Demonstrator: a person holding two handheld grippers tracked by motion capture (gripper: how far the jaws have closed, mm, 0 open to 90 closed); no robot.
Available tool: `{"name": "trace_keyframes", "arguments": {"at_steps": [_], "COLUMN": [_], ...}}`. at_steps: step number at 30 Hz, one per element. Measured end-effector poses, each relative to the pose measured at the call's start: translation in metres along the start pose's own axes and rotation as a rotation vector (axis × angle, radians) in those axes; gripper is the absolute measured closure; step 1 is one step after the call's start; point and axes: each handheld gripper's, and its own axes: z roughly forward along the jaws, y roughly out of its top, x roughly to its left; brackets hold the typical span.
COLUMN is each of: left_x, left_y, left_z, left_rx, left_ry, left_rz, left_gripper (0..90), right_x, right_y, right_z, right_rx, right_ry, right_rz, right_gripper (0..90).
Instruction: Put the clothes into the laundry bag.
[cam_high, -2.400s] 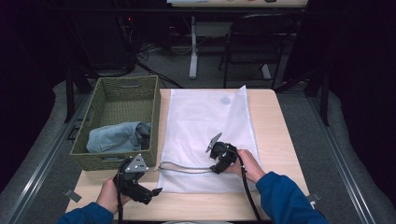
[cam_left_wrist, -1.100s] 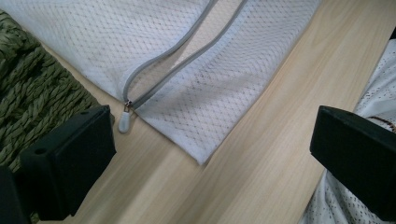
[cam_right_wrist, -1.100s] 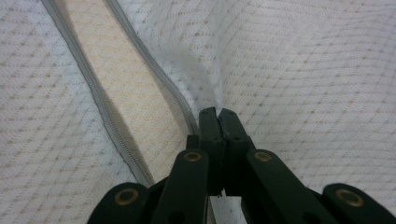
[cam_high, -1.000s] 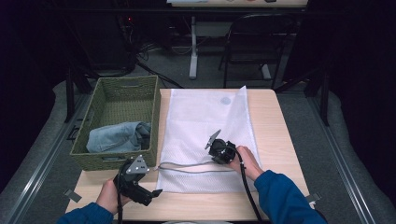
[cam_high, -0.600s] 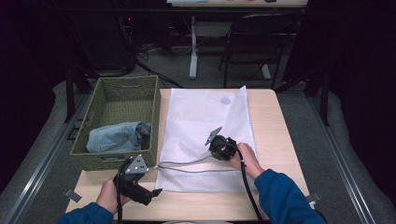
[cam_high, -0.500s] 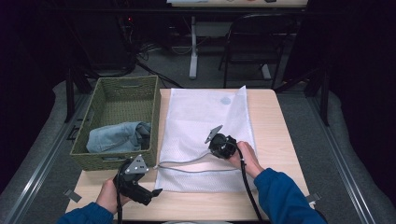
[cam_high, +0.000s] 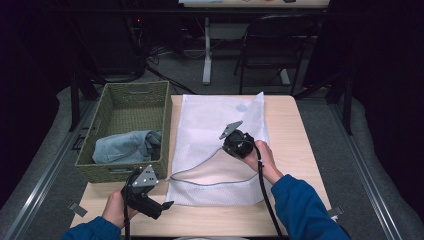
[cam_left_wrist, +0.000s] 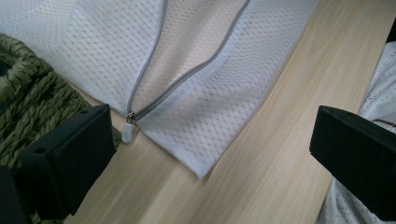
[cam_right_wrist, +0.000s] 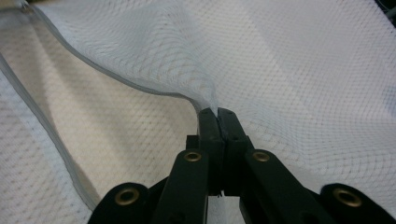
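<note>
1. Right-hand black two-jaw gripper (cam_high: 235, 142) of mine has its jaws pressed together on the upper grey-edged lip of the white mesh zip bag (cam_high: 215, 125), pinching the netting right at the zipper tape and lifting it into a small peak.
2. My left-hand black gripper (cam_high: 147, 200) rests near the table's front edge with its jaws spread wide and nothing between them.
3. That bag lies flat on the pale wooden table (cam_high: 295, 130), its mouth gaping as a long curved slit running from my right gripper leftwards to the bag's near left corner.
4. At that corner sits the small grey zipper pull (cam_left_wrist: 127, 134), just ahead of my left gripper and close beside the woven green basket (cam_high: 120, 105).
5. Inside the basket lies a crumpled blue denim garment (cam_high: 127, 145), on my left side.
6. I judge the left gripper is the nearer one to reach it, with the opening facing that way.
</note>
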Motion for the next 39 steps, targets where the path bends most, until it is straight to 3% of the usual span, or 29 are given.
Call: {"name": "trace_keyframes", "arguments": {"at_steps": [3,5,9,19,25,30,36,38,39], "left_x": [0.001,0.001,0.002,0.009,0.017,0.030,0.050,0.061,0.075], "left_y": [0.000,0.000,0.001,0.003,0.005,0.010,0.024,0.028,0.032], "left_z": [-0.001,-0.003,-0.006,-0.009,-0.016,-0.033,-0.063,-0.070,-0.076], "left_rx": [0.005,-0.003,-0.016,0.009,0.017,0.026,0.058,0.085,0.118], "left_ry": [0.002,0.016,0.006,-0.017,0.006,0.008,0.057,0.071,0.078], "left_rz": [-0.039,-0.049,-0.036,-0.037,-0.023,-0.020,0.045,0.064,0.083], "left_gripper": [0.2,8.1,10.4,6.2,5.5,2.1,0.1,0.0,0.0], "right_x": [-0.004,-0.006,-0.010,-0.015,-0.014,-0.014,-0.011,-0.011,-0.011], "right_y": [0.006,0.010,0.017,0.021,0.022,0.021,0.022,0.022,0.022], "right_z": [-0.008,-0.015,-0.027,-0.048,-0.053,-0.053,-0.050,-0.050,-0.050], "right_rx": [-0.034,-0.064,-0.106,-0.176,-0.191,-0.182,-0.165,-0.165,-0.162], "right_ry": [0.003,0.005,0.004,0.006,0.010,0.009,0.011,0.012,0.011], "right_rz": [0.018,0.022,0.032,0.045,0.038,0.041,0.021,0.018,0.014], "right_gripper": [90.0,90.0,90.0,90.0,90.0,90.0,90.0,90.0,90.0]}}
